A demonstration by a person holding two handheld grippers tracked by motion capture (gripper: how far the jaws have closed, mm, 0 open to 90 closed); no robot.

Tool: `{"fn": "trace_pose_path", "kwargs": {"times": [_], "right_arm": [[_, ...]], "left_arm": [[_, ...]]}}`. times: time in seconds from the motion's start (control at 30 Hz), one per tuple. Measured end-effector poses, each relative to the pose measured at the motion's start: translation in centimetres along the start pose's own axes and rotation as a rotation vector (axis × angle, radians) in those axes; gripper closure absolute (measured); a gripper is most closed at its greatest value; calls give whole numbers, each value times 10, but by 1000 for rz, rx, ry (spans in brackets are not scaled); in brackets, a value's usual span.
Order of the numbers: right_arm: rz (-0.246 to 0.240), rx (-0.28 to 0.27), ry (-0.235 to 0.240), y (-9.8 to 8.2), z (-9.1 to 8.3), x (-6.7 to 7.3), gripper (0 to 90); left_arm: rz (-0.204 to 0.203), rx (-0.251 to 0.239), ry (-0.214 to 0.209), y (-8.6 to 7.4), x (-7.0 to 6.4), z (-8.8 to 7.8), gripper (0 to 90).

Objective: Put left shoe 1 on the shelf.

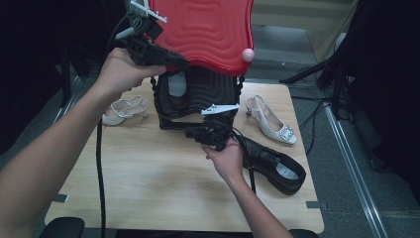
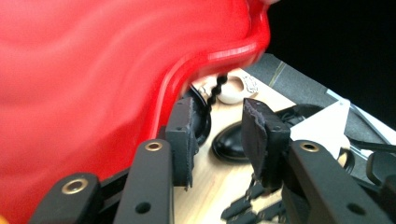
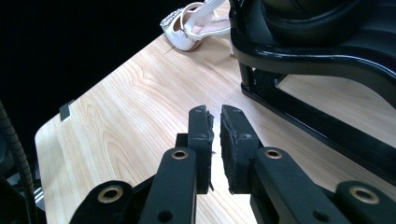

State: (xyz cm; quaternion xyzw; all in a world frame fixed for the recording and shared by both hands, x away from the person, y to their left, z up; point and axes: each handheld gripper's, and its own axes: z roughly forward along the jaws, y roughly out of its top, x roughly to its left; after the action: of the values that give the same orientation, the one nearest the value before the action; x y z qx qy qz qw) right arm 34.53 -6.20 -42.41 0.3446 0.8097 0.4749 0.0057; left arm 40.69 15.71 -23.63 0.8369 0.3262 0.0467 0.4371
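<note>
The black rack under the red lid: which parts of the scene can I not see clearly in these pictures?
- High view: the red lid covers the top of the black rack, and the picture's upper edge cuts the lid.
- High view: the right hand covers the toe of the black shoe.
- Left gripper view: the lid is blurred and hides the table behind it.
- Right gripper view: the rack's upper part is cut off.

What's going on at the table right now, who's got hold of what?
A person works at a black shoe rack with a red wavy top on the wooden table. The left tongs are open beside the red top's edge, gripping nothing. The right tongs hover nearly shut and empty near the rack's base. A black shoe and white heels lie around.
</note>
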Motion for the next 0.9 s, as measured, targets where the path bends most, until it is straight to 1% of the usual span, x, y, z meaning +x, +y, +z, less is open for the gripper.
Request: {"fn": "trace_pose_path", "kwargs": {"times": [0.1, 0.2, 0.23, 0.3, 0.33, 0.4, 0.5, 0.57, 0.63, 0.67, 0.7, 0.83, 0.9], "right_arm": [[-5, -5, 9, -7, -8, -3, 823], [-21, -5, 4, -14, -13, -5, 812], [-19, -2, -1, -16, -15, -6, 813], [-8, -5, -1, -21, -19, -7, 813], [-6, 3, -5, -23, -20, -8, 811], [-7, 14, -5, -26, -23, -10, 794], [-11, 35, -11, -31, -26, -13, 788], [-11, 42, -6, -34, -28, -14, 772], [-17, 47, -8, -37, -31, -16, 762], [-28, 46, -15, -38, -33, -16, 761], [-38, 45, -20, -39, -34, -17, 759], [-27, 41, -16, -43, -38, -20, 754], [-22, 37, -23, -45, -39, -21, 746]], "left_arm": [[-2, 14, 4, -12, 0, 3, 631], [-10, 17, -1, -22, 0, 5, 625], [1, 20, 5, -26, -1, 5, 628], [4, 22, 7, -33, -3, 6, 633], [9, 23, 14, -37, -4, 6, 632], [7, 28, 3, -46, -4, 8, 629], [-6, 31, -7, -58, -4, 12, 619], [-23, 29, -12, -66, -4, 14, 607], [-37, 14, -26, -74, -4, 17, 598], [-42, 9, -29, -78, -3, 18, 593], [-47, 14, -29, -81, -3, 20, 588], [-53, 41, -22, -96, -4, 30, 580], [-63, 42, -28, -104, -3, 34, 576]]}}
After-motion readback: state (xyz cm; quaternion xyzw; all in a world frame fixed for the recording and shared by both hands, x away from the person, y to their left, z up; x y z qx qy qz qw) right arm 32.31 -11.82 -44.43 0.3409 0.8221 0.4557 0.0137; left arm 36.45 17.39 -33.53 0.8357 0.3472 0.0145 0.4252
